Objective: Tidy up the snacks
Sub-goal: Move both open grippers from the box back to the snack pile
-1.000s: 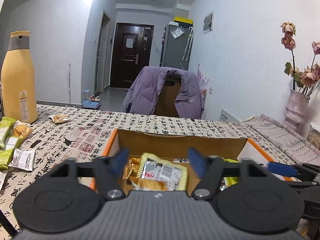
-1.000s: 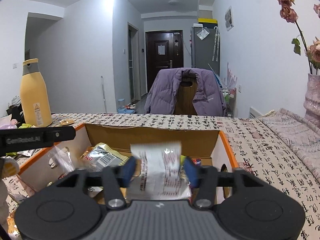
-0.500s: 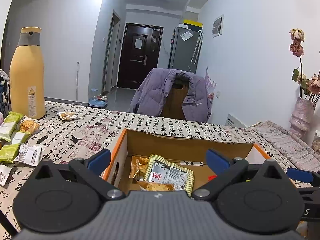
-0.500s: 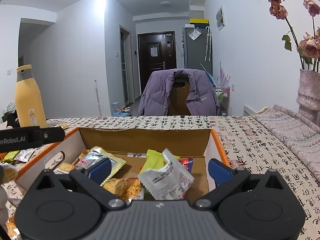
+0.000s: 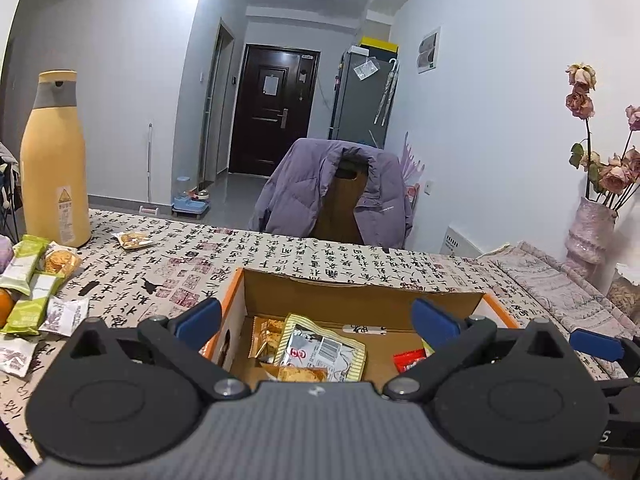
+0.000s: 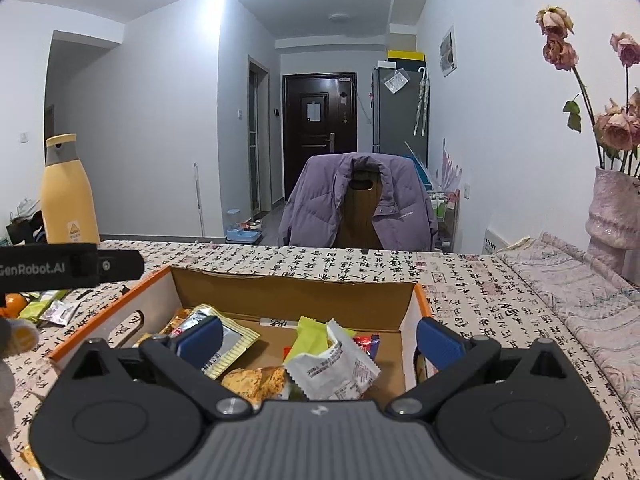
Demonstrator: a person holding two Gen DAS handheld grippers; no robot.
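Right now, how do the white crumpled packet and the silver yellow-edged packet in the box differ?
The white crumpled packet stands bunched up at the box's right side; the silver yellow-edged packet lies flat on the left. The white one shows small print; the silver one a barcode. Both lie in the box, ungripped.

Both tools look alike — the left gripper [image 5: 316, 318] and right gripper [image 6: 318, 336] each have a ribbed dark-grey body, two round black discs, black linkage arms with silver screws, and blue fingertip pads [image 5: 199, 316]. A black side bar carries white lettering — "GenRobot.AI".
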